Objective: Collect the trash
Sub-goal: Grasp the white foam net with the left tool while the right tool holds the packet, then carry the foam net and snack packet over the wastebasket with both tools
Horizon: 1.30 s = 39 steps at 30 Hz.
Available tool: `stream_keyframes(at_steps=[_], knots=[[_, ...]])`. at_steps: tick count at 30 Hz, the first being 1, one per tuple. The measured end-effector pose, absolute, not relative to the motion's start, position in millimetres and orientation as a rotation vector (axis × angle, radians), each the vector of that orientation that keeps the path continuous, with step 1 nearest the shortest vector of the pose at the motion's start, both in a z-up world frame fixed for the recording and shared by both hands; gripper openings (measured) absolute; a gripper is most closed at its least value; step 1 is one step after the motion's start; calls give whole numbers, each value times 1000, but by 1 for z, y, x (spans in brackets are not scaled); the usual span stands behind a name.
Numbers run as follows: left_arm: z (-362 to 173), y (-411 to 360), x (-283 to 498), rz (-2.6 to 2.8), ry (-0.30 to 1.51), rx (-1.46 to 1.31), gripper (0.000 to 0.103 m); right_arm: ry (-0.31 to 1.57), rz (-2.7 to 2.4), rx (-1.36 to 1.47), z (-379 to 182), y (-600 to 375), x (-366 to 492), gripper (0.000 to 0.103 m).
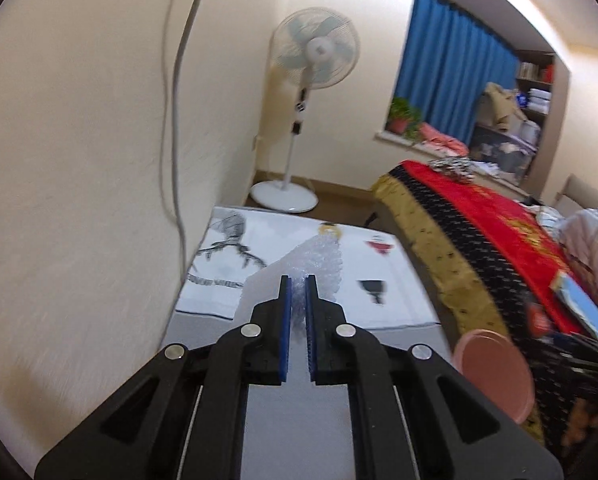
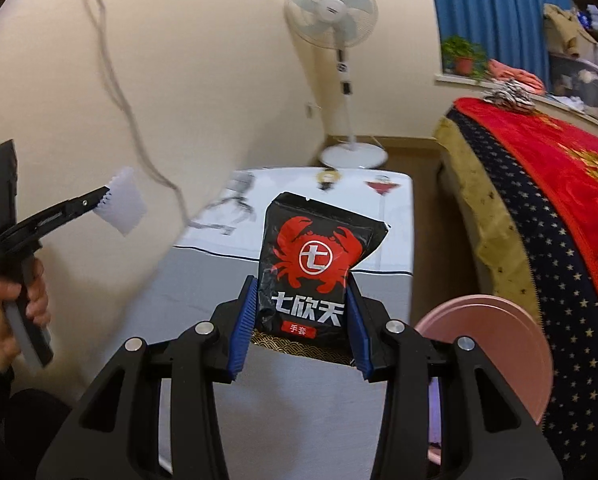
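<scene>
**A:** What does the left wrist view show?

**B:** The left gripper point(image 1: 298, 280) has its blue-padded fingers pressed together on a piece of clear bubble wrap point(image 1: 319, 264). The wrap is crinkled and see-through, and it fans out past the fingertips, raised above the grey table point(image 1: 291, 420). A white printed cloth point(image 1: 299, 248) covers the far end of that table. A pink round bin point(image 1: 495, 372) stands just beside the table's right edge, against a bed with a red and dark starred blanket point(image 1: 479, 232). A white standing fan point(image 1: 313, 56) is in the far corner of the room.

**A:** And the right wrist view?

**B:** The right gripper point(image 2: 301, 284) is clamped on a black pouch point(image 2: 319, 264), one pad against each side. The pouch is printed with a red crab, a round white emblem and large white characters. It is held upright above the middle of the table point(image 2: 203, 272). At the left edge, a hand point(image 2: 15, 312) holds the left gripper point(image 2: 103, 198), with the pale bubble wrap point(image 2: 125, 204) in its tip, raised beside the wall. The pink bin point(image 2: 487, 344) sits at lower right.
</scene>
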<state>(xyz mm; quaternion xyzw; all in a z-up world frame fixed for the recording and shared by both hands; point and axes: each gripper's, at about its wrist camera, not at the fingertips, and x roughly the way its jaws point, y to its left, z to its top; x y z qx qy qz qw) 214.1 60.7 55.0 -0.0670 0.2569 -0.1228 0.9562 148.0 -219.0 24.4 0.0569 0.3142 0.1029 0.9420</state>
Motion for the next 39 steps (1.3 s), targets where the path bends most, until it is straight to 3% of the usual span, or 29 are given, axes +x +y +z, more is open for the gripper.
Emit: stream_keyframes(at_steps=[10,19,29,39], knots=[[65,16,64,-326,550,-25,6,603,240,104,58,-202,47,42],[45,-15,4,-412,616,37,7,631,203,145,45,-207,-32,42],[43,-50,15,-486,645,59,7,625,130,145,47,-246,-40,42],[47,-143,101,-619,676,62,7,677,-21,124,49,-327,35,43]])
